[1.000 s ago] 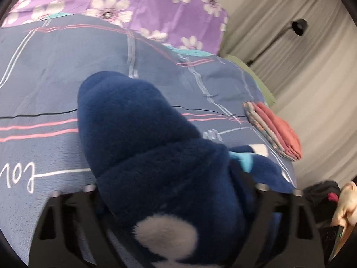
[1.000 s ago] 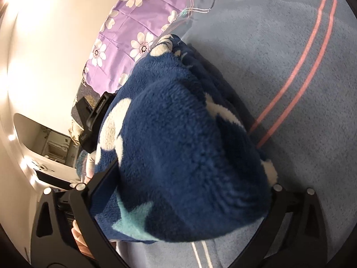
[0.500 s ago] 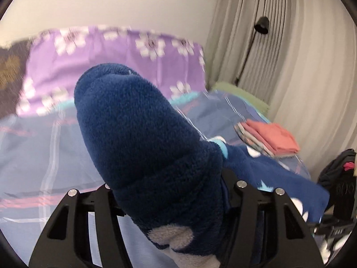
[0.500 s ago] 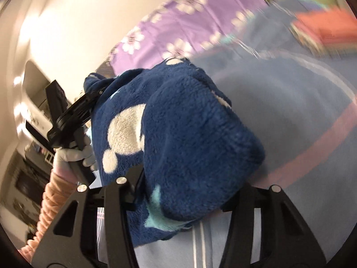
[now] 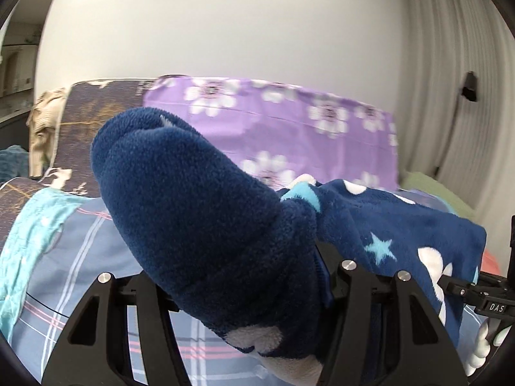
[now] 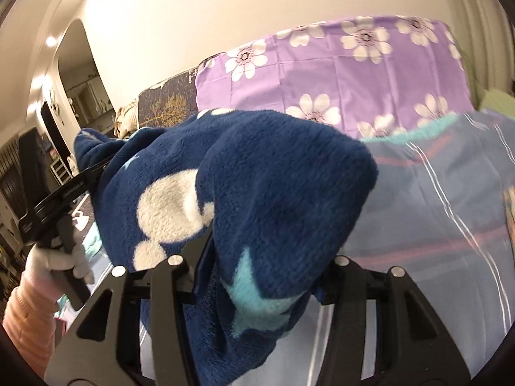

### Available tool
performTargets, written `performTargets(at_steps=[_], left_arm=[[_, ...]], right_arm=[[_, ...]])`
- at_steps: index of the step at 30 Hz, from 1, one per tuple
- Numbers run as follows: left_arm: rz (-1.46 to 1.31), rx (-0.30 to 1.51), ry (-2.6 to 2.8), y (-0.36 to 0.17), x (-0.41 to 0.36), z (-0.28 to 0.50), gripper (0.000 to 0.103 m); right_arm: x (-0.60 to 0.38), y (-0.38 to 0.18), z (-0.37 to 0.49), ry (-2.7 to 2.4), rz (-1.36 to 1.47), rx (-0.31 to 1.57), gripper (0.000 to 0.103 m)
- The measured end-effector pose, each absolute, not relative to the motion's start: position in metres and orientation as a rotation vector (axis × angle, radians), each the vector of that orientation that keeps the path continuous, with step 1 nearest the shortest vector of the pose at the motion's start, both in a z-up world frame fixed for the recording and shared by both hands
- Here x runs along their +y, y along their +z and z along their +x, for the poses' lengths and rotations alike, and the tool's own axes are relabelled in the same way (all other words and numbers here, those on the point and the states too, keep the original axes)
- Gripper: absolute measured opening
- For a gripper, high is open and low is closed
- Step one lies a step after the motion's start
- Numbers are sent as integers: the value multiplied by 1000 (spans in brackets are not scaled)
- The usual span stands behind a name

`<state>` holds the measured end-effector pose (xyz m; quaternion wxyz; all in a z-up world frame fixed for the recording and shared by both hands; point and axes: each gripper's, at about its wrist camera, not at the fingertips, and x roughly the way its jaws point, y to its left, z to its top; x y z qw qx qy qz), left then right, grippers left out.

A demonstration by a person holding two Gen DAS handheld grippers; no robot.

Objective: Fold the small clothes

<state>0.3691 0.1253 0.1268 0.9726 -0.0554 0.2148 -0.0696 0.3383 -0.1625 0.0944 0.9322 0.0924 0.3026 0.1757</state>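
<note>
left claw point(image 5: 244, 292): clenched on one end of the blue fleece garment point(image 5: 199, 212), which bulges up ahead of it | right claw point(image 6: 257, 276): clenched on the other end | garment: stretched between both claws, above the plaid blanket point(image 6: 434, 225) | purple flowered pillow point(image 5: 289, 135): far ahead

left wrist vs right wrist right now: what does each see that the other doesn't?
Left wrist only: the pleated grey curtain with a black wall lamp, a green cushion edge, and the right gripper's black frame at the right edge.

Right wrist only: a lit arched doorway, and the white-gloved left hand gripping its black handle.

Both: the navy fleece garment with white and teal patches clamped in each gripper, the purple floral pillow, the blue plaid bedspread, and the dark tree-print cushion.
</note>
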Motion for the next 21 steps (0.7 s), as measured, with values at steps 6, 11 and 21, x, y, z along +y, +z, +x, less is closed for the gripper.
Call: performTargets(at_steps=[6,11,21], left_arm=[[-156,436,-34,89,155,435,60],[-186,642,106,3,169,482,70],[-241,774,101,-45,205,466,78]], right_arm=[[-132,67,435,370,139,637,49],[-111,4,505,231,78,731,71],[-159,-72,486,238,320,891,72]])
